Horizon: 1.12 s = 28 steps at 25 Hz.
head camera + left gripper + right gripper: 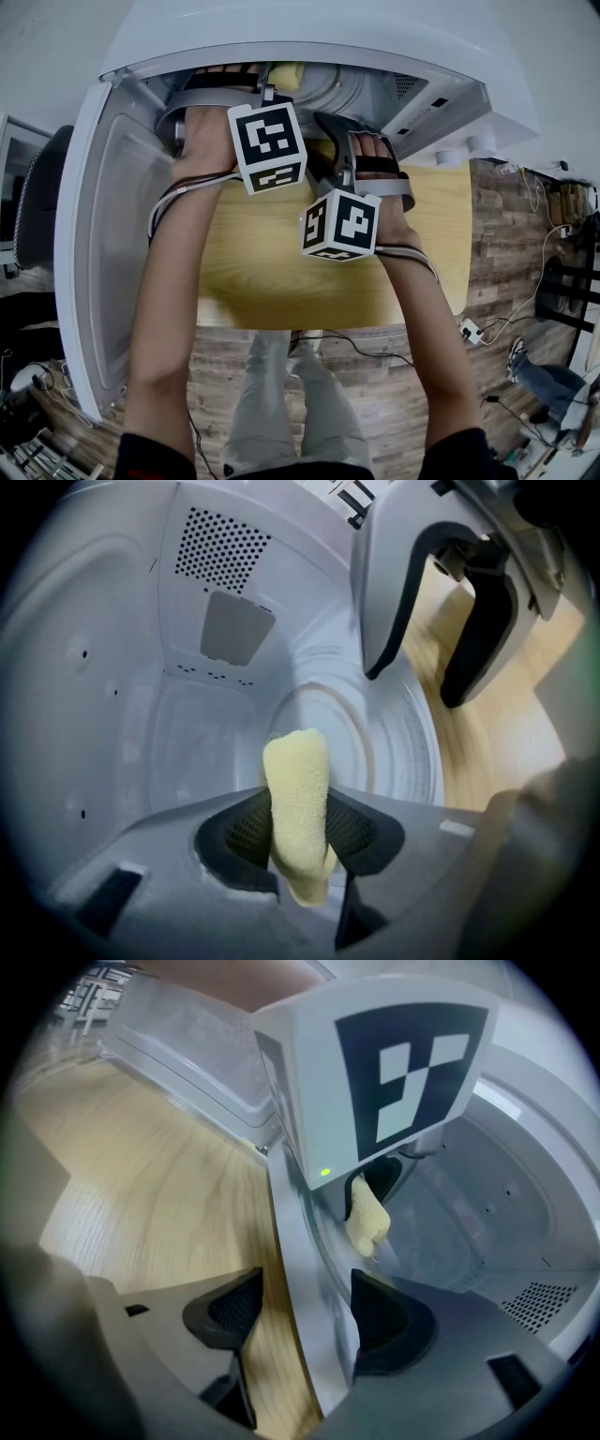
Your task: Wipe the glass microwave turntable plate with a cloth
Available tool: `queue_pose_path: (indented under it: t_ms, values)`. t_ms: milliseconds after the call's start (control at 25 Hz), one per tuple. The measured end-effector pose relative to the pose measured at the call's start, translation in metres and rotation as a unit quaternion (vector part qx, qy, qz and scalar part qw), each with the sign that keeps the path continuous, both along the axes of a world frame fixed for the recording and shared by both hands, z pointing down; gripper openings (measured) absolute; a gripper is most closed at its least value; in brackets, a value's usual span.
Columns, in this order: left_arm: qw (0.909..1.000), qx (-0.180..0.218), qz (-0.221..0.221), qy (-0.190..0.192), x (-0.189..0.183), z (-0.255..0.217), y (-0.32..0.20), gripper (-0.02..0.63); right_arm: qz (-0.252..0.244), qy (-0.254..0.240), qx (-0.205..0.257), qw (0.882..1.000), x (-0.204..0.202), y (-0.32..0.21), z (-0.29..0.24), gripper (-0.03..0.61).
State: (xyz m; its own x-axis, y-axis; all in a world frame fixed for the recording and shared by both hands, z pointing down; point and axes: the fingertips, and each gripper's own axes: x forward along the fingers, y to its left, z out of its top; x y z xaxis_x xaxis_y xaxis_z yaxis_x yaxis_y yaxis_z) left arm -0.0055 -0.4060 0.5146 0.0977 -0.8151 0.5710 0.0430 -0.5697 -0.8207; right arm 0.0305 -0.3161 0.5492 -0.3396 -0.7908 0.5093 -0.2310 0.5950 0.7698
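**Left gripper has the cloth inside the microwave; right gripper open at the cavity mouth**

- Nearest me: both forearms reach out over the wooden table (281, 272). Its near edge runs under my elbows.
- Microwave (328, 28) sits at the table's far edge. Its door (103, 244) is swung fully open toward the table's left edge.
- Right gripper (300, 1321): at the cavity's front opening, jaws wide apart, clamping nothing. In the right gripper view the microwave's pale front sill runs through the gap, table wood on its left, cavity on its right. I can't tell if either pad touches the sill.
- Left gripper (300, 832): further in than the right one. Its marker cube (394, 1063) fills the top of the right gripper view. Jaws are closed on the yellow cloth (298, 799), which is pinched mid-length, with one end sticking out past the pads and a short tail hanging behind them.
- Glass turntable plate (394, 742): flat on the cavity floor, just beyond and under the cloth's end. Its ring ridges are visible. I can't confirm the cloth touches the glass.
- Furthest: the cavity wall, with a perforated vent patch (220, 546) and a pale cover panel (236, 628) right beneath it.
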Motion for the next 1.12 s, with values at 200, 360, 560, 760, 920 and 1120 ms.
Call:
queue_pose_path:
  t_ms: [200, 360, 560, 760, 920, 1120]
  values:
    - [0.9994, -0.004, -0.031, -0.017, -0.011, 0.001, -0.001, 0.132, 0.001, 0.002, 0.000, 1.000, 0.000, 0.000, 0.000, 0.278]
    - [0.9972, -0.024, -0.064, -0.031, -0.023, 0.004, 0.002, 0.132, 0.001, 0.002, 0.000, 1.000, 0.000, 0.000, 0.000, 0.278]
    - [0.9948, -0.037, -0.089, -0.035, -0.031, 0.005, 0.005, 0.132, 0.001, 0.003, -0.001, 1.000, 0.000, 0.000, 0.000, 0.278]
    - [0.9933, -0.042, -0.100, -0.039, -0.035, 0.005, 0.006, 0.132, 0.002, 0.008, -0.001, 1.000, 0.000, -0.001, 0.000, 0.278]
    - [0.9936, -0.041, -0.101, -0.031, -0.036, 0.005, 0.006, 0.132, 0.002, 0.007, -0.003, 1.000, -0.001, 0.000, 0.000, 0.278]
    - [0.9938, -0.038, -0.104, -0.013, -0.035, 0.004, 0.006, 0.132, 0.004, 0.004, -0.005, 1.000, 0.000, -0.001, 0.000, 0.278]
